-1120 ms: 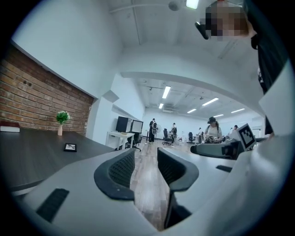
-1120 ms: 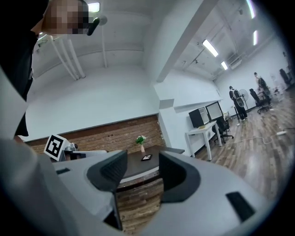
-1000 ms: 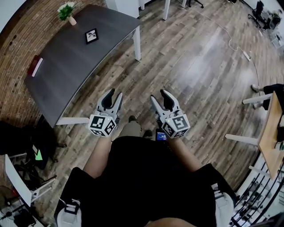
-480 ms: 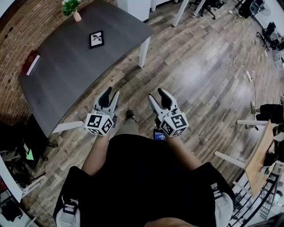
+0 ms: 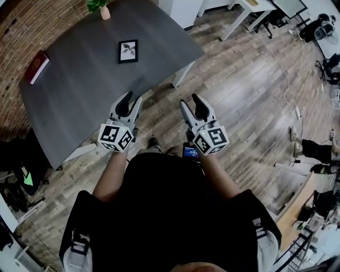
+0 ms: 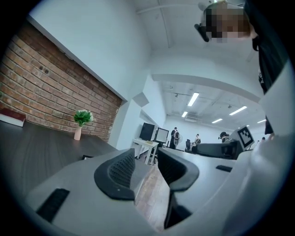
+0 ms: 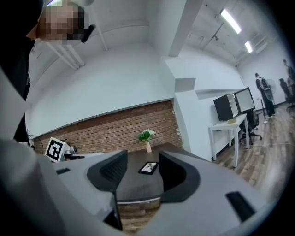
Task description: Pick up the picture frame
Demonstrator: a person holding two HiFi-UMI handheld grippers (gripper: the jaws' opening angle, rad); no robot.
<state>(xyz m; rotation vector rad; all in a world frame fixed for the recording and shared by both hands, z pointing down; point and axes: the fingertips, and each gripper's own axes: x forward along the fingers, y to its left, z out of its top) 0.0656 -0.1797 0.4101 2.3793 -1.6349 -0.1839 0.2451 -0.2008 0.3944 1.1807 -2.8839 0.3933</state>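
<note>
**Task item.** In the head view I see the picture frame (image 5: 128, 51) lying flat on the dark grey table (image 5: 79, 95), with its picture facing up. It is well apart from both grippers. It sits at 12 o'clock from the left gripper (image 5: 133, 101) and at about 10 o'clock from the right gripper (image 5: 190, 103).

**Grippers.** Both are held side by side in front of the person's body, pointing towards the table. The left gripper is at the table's near edge. The right gripper is over the wooden floor (image 5: 244, 106).

**Left jaws.** In the left gripper view they stand apart at a moderate gap with nothing between them. Only floor boards show through the gap.

**Right jaws.** In the right gripper view they are apart by much the same amount and empty. The frame shows through the gap, far off on the table top.

**Other items.**
- A small potted plant (image 5: 101, 7) stands at the table's far edge, at 11 o'clock from the frame.
- A red book (image 5: 36, 66) lies at 9 o'clock from the frame, close to the brick wall (image 5: 21, 26).
- A small device with a lit blue screen (image 5: 190, 151) sits at the person's waist, at 6 o'clock from the right gripper.
</note>
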